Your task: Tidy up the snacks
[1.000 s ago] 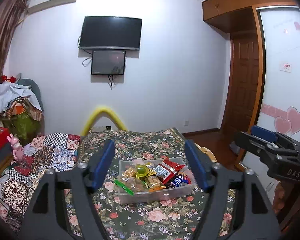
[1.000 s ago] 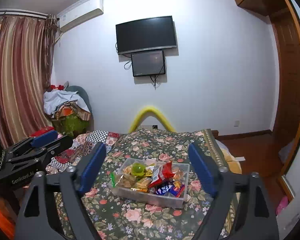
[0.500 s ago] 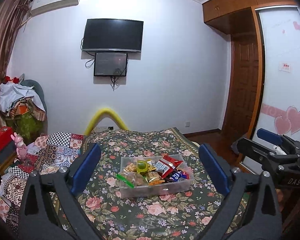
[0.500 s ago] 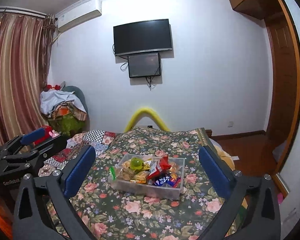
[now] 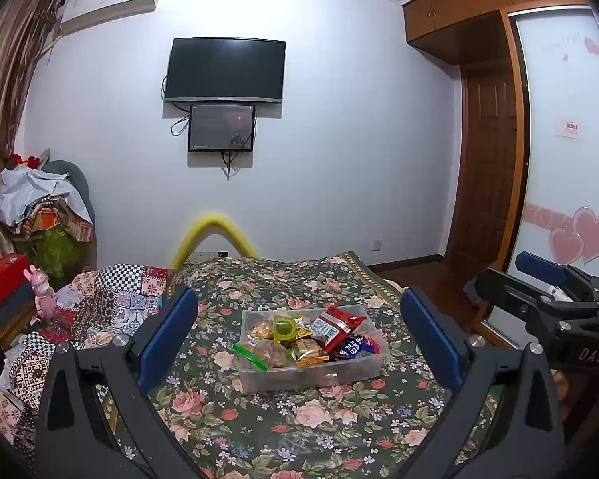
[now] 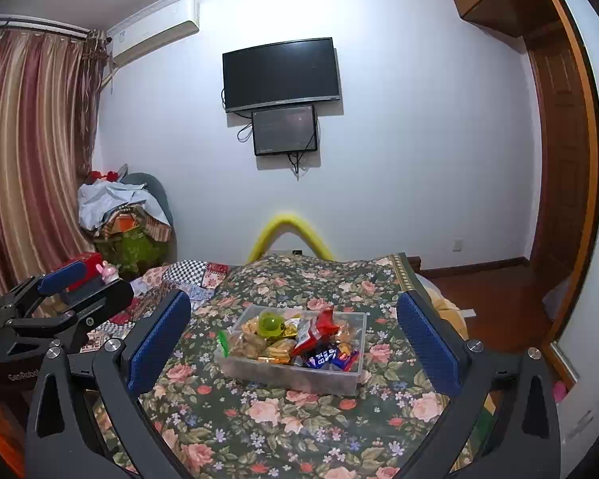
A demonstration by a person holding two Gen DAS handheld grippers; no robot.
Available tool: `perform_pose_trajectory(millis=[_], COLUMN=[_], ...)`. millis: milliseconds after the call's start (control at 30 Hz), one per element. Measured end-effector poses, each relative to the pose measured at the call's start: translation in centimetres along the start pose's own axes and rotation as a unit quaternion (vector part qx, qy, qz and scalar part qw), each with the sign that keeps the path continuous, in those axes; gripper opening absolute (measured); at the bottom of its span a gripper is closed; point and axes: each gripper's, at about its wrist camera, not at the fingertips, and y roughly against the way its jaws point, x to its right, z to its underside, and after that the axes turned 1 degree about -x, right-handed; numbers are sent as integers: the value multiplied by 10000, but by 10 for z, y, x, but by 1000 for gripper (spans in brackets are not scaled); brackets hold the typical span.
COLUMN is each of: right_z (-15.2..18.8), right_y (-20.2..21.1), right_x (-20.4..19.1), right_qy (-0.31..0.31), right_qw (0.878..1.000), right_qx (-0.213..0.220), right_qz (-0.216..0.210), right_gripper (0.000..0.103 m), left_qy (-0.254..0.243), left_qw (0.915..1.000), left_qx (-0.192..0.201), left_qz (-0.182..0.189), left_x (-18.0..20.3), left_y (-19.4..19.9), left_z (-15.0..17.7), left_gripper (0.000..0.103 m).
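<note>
Snacks, left wrist view: packets (image 5: 323, 335) lay heaped in a clear plastic box (image 5: 311, 375) on the floral bedspread (image 5: 299, 431), ahead of my left gripper (image 5: 299, 331).
Left gripper: my blue pads (image 5: 167, 335) stood spread wide, well apart from the box on either side, gripping nothing.
Box contents: a red packet (image 5: 337, 325) tilted against the far right, a green jelly cup (image 5: 284, 327) near the back, a green-edged bag of biscuits (image 5: 263, 353) at the front left.
Right gripper, seen from the left: it (image 5: 539, 275) hung off the bed's right edge; I could not tell its spread from there.
Snacks, right wrist view: the same box (image 6: 299, 379) sat on the bedspread (image 6: 299, 439), framed between my right gripper's (image 6: 295, 331) fingers.
Right gripper: its pads (image 6: 427, 339) were held far apart, empty, touching nothing.
Left gripper, seen from the right: it (image 6: 68, 279) hovered to the left, over the bed's patchwork side (image 6: 203, 271).
Back wall: a dark television (image 6: 281, 74) hung above a smaller screen (image 6: 285, 129).
</note>
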Motion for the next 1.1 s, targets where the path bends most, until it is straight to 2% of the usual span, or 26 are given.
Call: perform_pose_trajectory(millis=[1100], right_z=[-1], right_y=[2], right_x=[2], right_qy=[24], right_qw=[10000], right_qx=[14], right_qz=[24], right_gripper=[103], left_qy=[5], left_qw=[9999], left_qx=[-123], left_qz=[55], left_x=[2], left_y=[-5], left_z=[4], left_gripper=[103])
